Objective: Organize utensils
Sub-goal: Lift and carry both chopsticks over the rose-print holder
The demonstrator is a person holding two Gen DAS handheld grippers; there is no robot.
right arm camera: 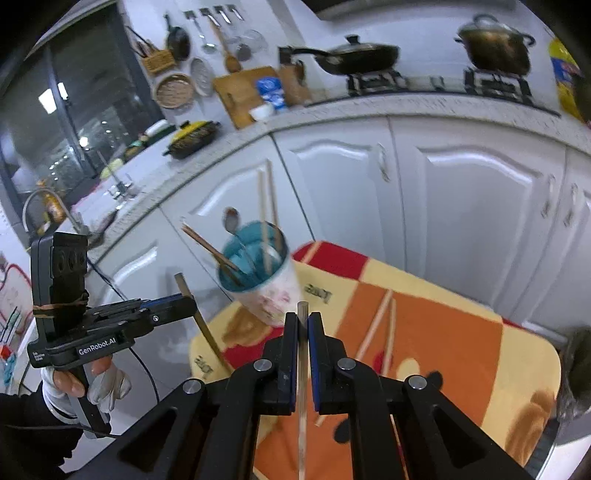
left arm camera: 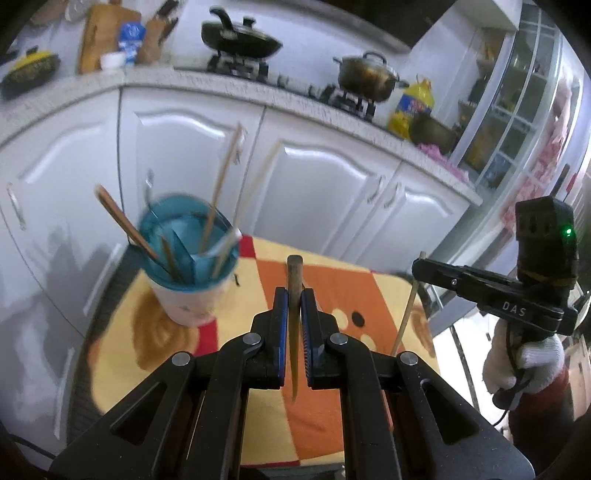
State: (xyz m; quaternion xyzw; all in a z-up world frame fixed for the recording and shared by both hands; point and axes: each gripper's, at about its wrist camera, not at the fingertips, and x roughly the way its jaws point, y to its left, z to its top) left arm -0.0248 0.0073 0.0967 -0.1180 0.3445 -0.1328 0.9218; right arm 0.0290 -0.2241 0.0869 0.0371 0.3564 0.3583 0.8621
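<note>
A white cup with a teal inside (left arm camera: 190, 258) stands at the far left of a small table and holds several chopsticks and a spoon; it also shows in the right wrist view (right arm camera: 264, 275). My left gripper (left arm camera: 294, 295) is shut on a dark wooden chopstick (left arm camera: 294, 291), held above the table to the right of the cup. My right gripper (right arm camera: 303, 321) is shut on a pale chopstick (right arm camera: 302, 369), just in front of the cup. Two loose chopsticks (right arm camera: 384, 328) lie on the table. Each gripper shows in the other's view: the right (left arm camera: 419, 266), the left (right arm camera: 188, 301).
The table has an orange, yellow and red patterned cloth (left arm camera: 354, 288). White kitchen cabinets (left arm camera: 325, 177) stand close behind it, under a counter with a wok (left arm camera: 240, 35), a pot (left arm camera: 365, 74) and an oil bottle (left arm camera: 412, 107).
</note>
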